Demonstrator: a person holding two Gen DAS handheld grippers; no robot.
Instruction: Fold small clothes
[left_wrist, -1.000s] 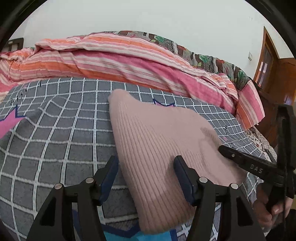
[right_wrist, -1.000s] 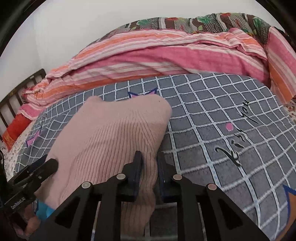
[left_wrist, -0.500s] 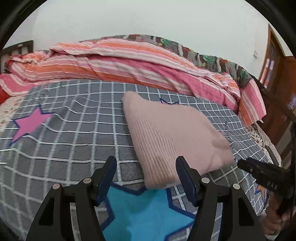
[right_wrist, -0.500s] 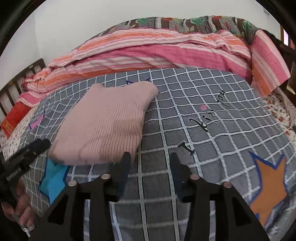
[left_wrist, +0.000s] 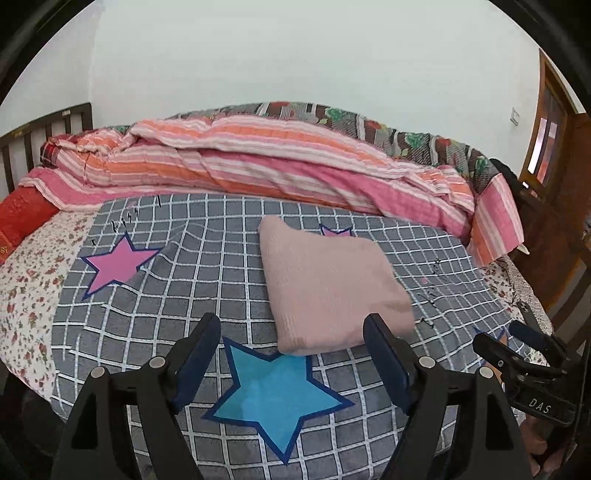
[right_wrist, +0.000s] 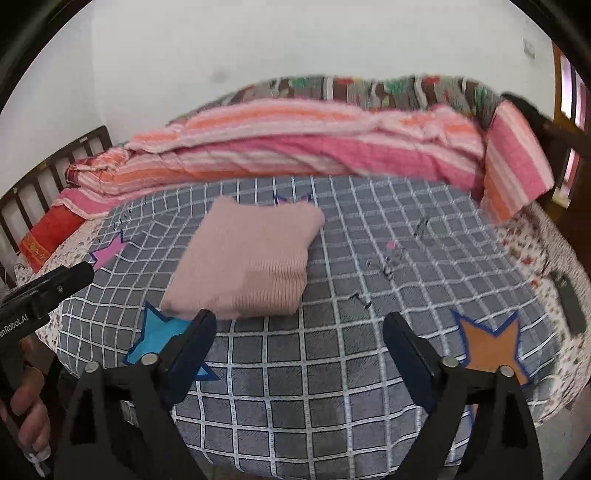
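Note:
A pink ribbed knit garment (left_wrist: 328, 288) lies folded into a rectangle on the grey checked bedspread (left_wrist: 192, 288); it also shows in the right wrist view (right_wrist: 251, 258). My left gripper (left_wrist: 291, 343) is open and empty, pulled back from the garment's near edge. My right gripper (right_wrist: 299, 339) is open and empty, near the garment's front right. Each gripper's body shows at the edge of the other's view.
A striped pink and orange quilt (left_wrist: 266, 166) is bunched along the back of the bed. Star patches mark the bedspread: blue (left_wrist: 277, 391), pink (left_wrist: 118, 262), orange (right_wrist: 491, 347). A dark headboard (right_wrist: 48, 173) stands at left, a wooden door (left_wrist: 554, 122) at right.
My right gripper has let go of the garment's edge and opened. Both grippers have pulled back and away from the folded garment, which has stayed on the bed.

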